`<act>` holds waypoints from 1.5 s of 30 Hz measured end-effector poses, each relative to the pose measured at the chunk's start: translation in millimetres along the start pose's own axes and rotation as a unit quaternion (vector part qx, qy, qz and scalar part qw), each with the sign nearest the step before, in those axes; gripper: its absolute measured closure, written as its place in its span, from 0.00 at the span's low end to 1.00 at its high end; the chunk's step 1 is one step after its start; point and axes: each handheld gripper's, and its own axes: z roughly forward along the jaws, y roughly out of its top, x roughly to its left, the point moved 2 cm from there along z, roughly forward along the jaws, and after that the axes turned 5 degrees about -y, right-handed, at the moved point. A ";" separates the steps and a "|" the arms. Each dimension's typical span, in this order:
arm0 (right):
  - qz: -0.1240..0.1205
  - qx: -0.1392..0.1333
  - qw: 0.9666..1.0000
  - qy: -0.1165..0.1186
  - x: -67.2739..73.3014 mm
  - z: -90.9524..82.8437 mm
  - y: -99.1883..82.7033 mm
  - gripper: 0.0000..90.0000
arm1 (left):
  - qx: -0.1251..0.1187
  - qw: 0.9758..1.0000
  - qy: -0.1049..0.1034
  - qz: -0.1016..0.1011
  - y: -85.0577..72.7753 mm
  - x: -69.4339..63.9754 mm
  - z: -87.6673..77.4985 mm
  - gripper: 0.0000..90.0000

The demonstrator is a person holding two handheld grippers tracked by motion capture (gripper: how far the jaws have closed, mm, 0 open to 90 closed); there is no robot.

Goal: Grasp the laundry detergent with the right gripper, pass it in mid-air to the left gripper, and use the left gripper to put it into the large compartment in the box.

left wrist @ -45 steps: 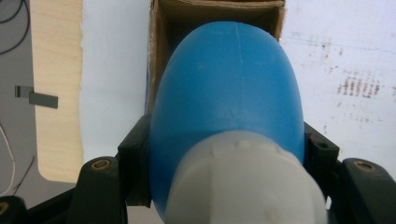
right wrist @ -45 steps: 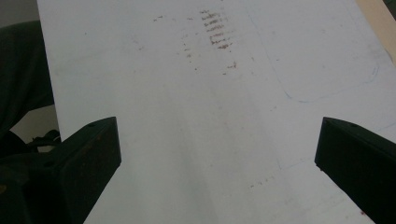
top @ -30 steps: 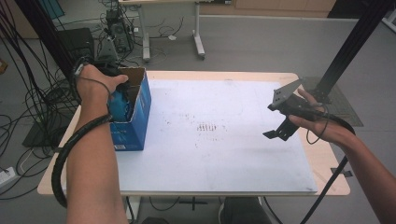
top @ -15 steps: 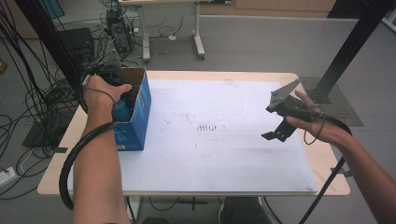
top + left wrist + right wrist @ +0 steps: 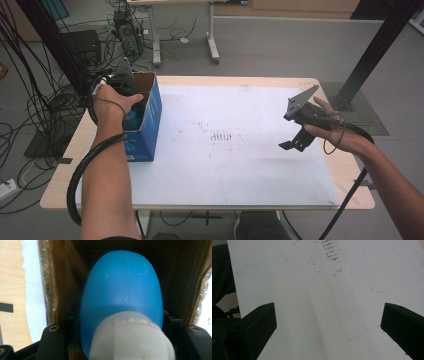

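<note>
The table (image 5: 240,165) has a blue cardboard box (image 5: 147,135) standing open near its left edge, and the left tongs (image 5: 122,322) are down inside it, clamped on a blue bottle with a white cap (image 5: 122,297). Right tongs (image 5: 298,131) hang over the table's right side with jaws spread wide, gripping nothing, well apart from the box.

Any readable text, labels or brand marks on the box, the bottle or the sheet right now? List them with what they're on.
No readable text in any view.
Blue box: light print on its side, too blurred to read.
Blue bottle: plain, no label visible.
White sheet: brown smudges in rows, not lettering.
</note>
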 end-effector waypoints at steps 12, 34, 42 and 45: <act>-0.001 -0.003 1.000 0.000 0.5 -1.0 2.6 0.00 | -0.001 1.000 -0.003 -0.001 -1.6 1.8 0.2 0.41; -0.009 0.004 1.000 -0.002 -1.4 -2.2 7.3 0.00 | -0.001 1.000 -0.004 -0.001 -0.5 2.6 0.9 0.41; -0.011 0.006 1.000 -0.004 -2.0 -2.9 8.8 0.00 | -0.003 1.000 -0.007 -0.003 -1.1 4.1 0.8 0.41; -0.011 0.006 1.000 -0.003 -1.9 -3.2 8.7 0.00 | -0.003 1.000 -0.006 -0.002 -1.1 3.7 0.8 0.41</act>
